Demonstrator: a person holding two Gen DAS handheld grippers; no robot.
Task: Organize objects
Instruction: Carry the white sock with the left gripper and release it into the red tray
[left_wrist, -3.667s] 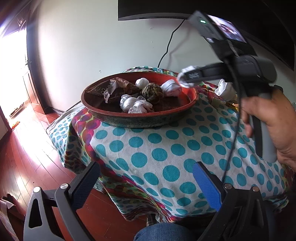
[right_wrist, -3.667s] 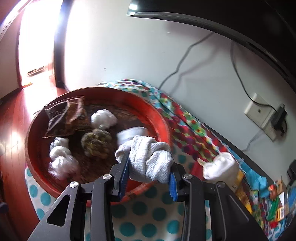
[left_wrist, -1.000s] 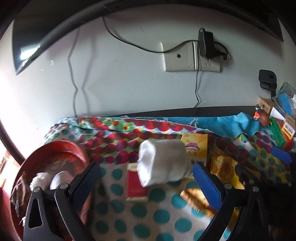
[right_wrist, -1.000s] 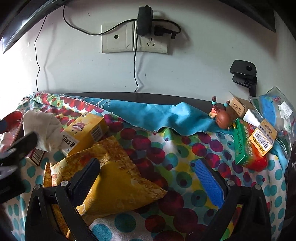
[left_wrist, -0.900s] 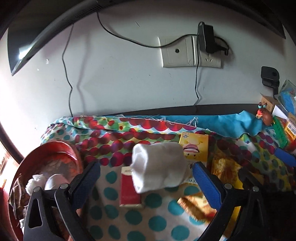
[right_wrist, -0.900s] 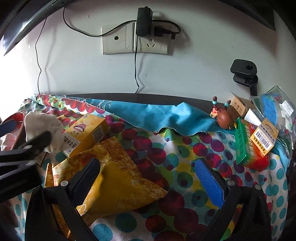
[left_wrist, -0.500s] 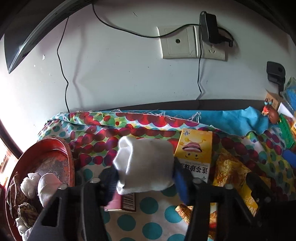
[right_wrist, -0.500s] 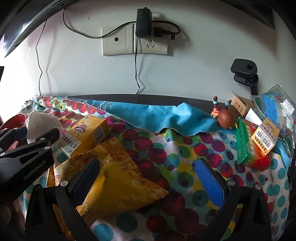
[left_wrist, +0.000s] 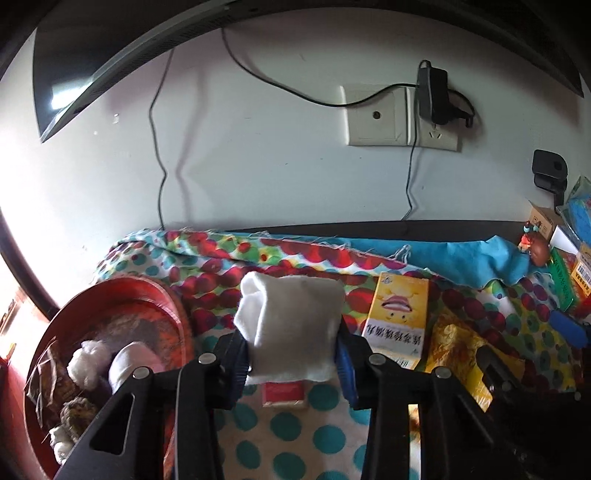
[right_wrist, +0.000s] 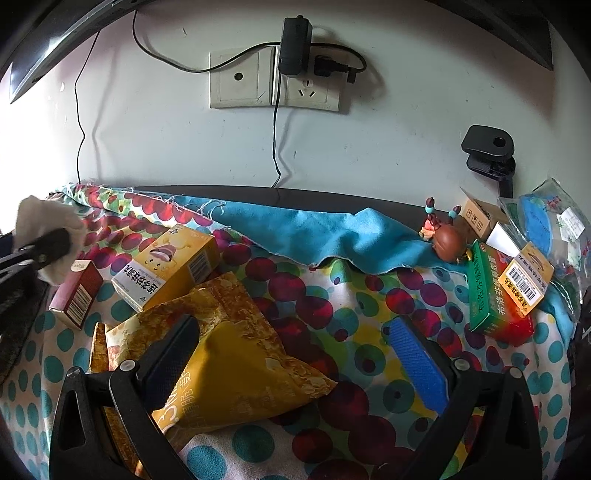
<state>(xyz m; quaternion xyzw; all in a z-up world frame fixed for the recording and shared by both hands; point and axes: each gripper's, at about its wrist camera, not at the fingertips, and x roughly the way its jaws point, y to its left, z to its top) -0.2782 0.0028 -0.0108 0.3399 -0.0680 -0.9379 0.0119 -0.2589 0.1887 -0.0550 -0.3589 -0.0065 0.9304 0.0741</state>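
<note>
- Fingers of my left gripper (left_wrist: 291, 363) are squeezing the soft white sock (left_wrist: 290, 328) around its middle, above the dotted cloth (left_wrist: 280, 435).
- It is squishing easily, probably light.
- My right gripper (right_wrist: 295, 354) is hanging wide open, holding nothing.
- Farther left, the red bowl (left_wrist: 173, 306) is waiting.

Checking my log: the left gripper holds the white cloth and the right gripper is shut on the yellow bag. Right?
Not quite. The left gripper does hold the white cloth, but the right gripper is open; the right wrist view shows its fingers spread above the yellow bag, gripping nothing.
</note>
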